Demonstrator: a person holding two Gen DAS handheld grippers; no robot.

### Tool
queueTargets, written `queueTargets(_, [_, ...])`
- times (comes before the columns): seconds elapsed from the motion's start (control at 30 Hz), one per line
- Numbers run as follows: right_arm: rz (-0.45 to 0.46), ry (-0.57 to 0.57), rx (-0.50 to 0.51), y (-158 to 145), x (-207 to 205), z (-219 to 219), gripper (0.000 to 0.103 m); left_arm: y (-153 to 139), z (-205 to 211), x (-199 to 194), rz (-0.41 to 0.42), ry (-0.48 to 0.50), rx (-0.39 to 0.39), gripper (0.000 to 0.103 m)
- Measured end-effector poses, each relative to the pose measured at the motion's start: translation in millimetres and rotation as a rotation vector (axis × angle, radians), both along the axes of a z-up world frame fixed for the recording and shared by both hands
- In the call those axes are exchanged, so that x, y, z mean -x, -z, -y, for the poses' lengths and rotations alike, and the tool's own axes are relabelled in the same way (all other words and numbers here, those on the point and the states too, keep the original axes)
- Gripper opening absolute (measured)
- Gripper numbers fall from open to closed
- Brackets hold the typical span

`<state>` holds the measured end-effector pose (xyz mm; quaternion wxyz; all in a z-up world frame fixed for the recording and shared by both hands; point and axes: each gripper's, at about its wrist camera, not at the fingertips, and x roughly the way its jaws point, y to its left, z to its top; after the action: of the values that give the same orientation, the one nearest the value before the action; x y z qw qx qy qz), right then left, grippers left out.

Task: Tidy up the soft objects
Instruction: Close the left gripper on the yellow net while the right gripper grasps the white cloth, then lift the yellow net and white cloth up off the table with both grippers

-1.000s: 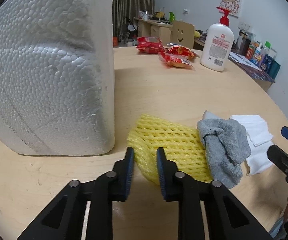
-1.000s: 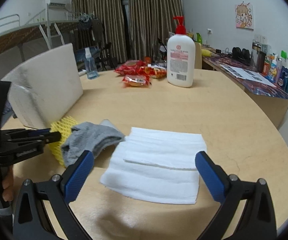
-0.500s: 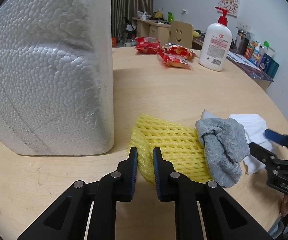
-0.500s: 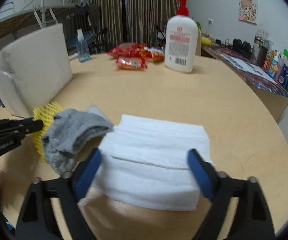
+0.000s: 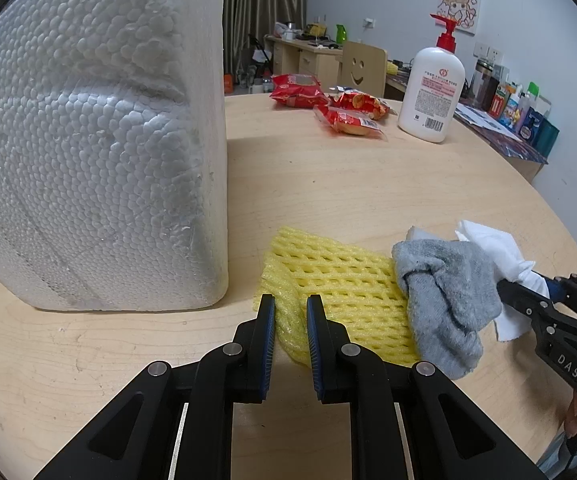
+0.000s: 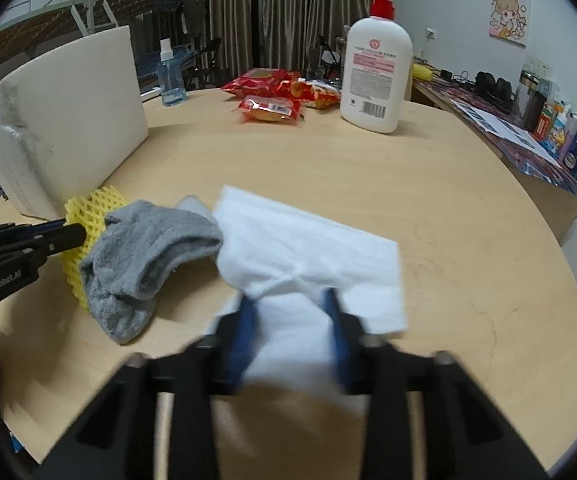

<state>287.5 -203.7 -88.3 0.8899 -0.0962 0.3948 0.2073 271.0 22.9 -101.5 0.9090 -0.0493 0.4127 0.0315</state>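
On the round wooden table a yellow foam net (image 5: 336, 276) lies flat, and my left gripper (image 5: 291, 316) is shut on its near edge. A crumpled grey sock (image 5: 448, 292) rests on the net's right end. To the right of it is a white folded cloth (image 6: 312, 248). My right gripper (image 6: 288, 312) has its jaws closing on the cloth's near edge, which is bunched up between the blue pads. In the left wrist view the right gripper (image 5: 528, 284) pinches a raised tuft of the white cloth (image 5: 488, 240). In the right wrist view the left gripper (image 6: 76, 234) reaches the net (image 6: 96, 204) beside the sock (image 6: 156, 240).
A big white styrofoam block (image 5: 96, 140) stands upright just left of the net. At the far side are a lotion pump bottle (image 6: 376, 72), red snack packs (image 6: 272, 108) and a small spray bottle (image 6: 172, 76). The table's rim (image 6: 560, 240) curves close on the right.
My right gripper's jaws went from wide apart to nearly together on the white cloth, gathering its near edge into a bunch. The left gripper narrowed slightly on the net and has held still.
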Motion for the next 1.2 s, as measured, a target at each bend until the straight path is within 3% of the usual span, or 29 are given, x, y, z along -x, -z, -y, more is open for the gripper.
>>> queueTargets(0.17, [0.001, 0.006, -0.029, -0.2, 3.8, 6.8, 0.022, -1.3, -3.1, 3.2, 0.015, 0.009, 0.026, 0.011])
queueTargets(0.3, [0.003, 0.017, -0.058, -0.4, 7.3, 14.8, 0.020, -5.2, 2.3, 8.4, 0.037, 0.031, 0.002, 0.011])
queueTargets(0.6, [0.056, 0.066, -0.127, -15.9, 15.3, 35.8, 0.020, -15.9, 10.7, 17.6, 0.093, 0.035, -0.054, 0.011])
queueTargets(1.2, [0.187, 0.022, -0.207, -53.4, 48.1, 43.1, 0.020, -62.6, 20.1, 55.3, 0.227, 0.036, -0.107, 0.010])
